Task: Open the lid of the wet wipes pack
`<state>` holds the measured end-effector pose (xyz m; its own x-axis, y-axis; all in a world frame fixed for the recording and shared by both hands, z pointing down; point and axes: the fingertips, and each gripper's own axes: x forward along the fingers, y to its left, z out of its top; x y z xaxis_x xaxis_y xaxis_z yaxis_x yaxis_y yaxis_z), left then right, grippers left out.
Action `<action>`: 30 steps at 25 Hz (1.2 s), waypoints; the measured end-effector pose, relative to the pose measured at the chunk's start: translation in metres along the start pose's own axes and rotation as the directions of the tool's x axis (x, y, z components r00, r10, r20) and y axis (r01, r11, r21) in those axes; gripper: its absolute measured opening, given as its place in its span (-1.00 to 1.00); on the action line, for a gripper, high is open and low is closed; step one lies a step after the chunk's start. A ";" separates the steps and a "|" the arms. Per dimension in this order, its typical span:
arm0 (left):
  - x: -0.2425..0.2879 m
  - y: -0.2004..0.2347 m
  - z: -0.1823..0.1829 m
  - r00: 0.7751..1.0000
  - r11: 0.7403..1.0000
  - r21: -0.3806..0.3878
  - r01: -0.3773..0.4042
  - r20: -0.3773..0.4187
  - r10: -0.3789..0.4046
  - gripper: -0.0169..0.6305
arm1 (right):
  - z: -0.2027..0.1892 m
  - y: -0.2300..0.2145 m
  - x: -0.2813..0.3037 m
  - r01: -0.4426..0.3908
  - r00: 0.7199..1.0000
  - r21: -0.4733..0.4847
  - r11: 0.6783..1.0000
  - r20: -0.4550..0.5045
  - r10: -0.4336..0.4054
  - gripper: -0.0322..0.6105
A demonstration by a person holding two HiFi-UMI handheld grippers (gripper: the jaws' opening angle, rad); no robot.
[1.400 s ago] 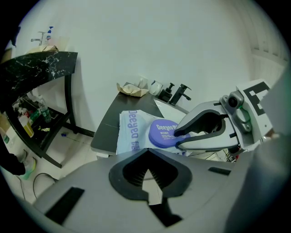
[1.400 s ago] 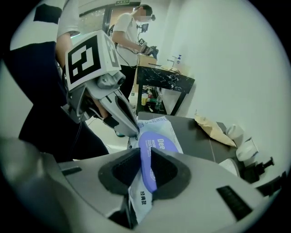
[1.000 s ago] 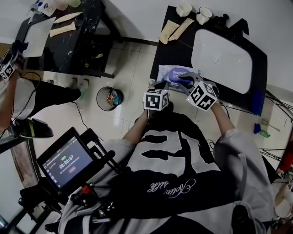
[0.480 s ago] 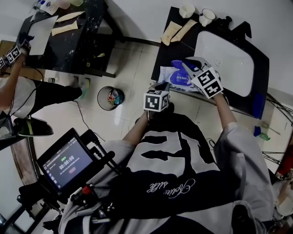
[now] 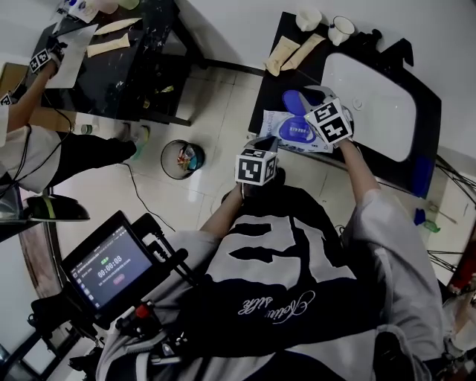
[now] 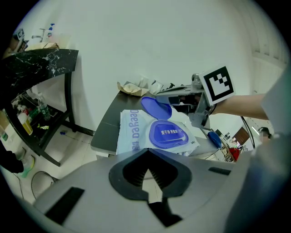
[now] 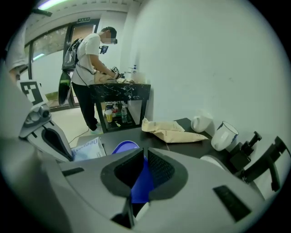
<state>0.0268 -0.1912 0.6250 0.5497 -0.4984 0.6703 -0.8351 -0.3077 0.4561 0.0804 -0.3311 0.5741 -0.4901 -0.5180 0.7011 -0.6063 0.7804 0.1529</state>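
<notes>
We see the wet wipes pack [image 5: 272, 121] lying flat on the front part of a dark counter [image 5: 266, 88], near its left edge and just beside a white sink [image 5: 372, 97]. On top of the pack there is a blue oval frame [image 6: 168, 134]. The blue lid [image 5: 294, 100] is lifted off this frame and stands tilted up at the frame's far end.

The right gripper [image 5: 304, 97] has the lid. In the right gripper view its two jaws are pressed close on the blue plastic [image 7: 140, 184], with only the thin lid between them. The left gripper [image 5: 262, 141] is at the near edge of the pack. In the left gripper view its jaws are also drawn almost together, and a pale strip that looks like the edge of the pack stands between them.

Behind the pack, at the back of the counter, lie some crumpled brown paper bags [image 5: 286, 50], and just beside them stand two white cups [image 5: 309, 18]. On the tiled floor left of the counter there is a round trash bin [image 5: 181, 158]. Well apart, at the left, a black marble table [image 5: 123, 56] stands against the wall, and another person [image 7: 91, 59] works at it. Near the bottom of the head view we see a small lit screen [image 5: 110, 266].
</notes>
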 end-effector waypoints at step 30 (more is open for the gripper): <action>-0.030 -0.019 0.053 0.981 0.995 0.033 0.095 0.165 -0.099 -0.95 | -0.031 0.037 -0.093 0.052 0.937 0.682 0.729 0.220 -0.273 -0.81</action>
<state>0.0247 -0.2137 0.5651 0.6187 -0.5923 0.5162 -0.7795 -0.3804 0.4977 0.1228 -0.2428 0.5364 -0.4313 -0.7749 0.4621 -0.8951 0.3033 -0.3268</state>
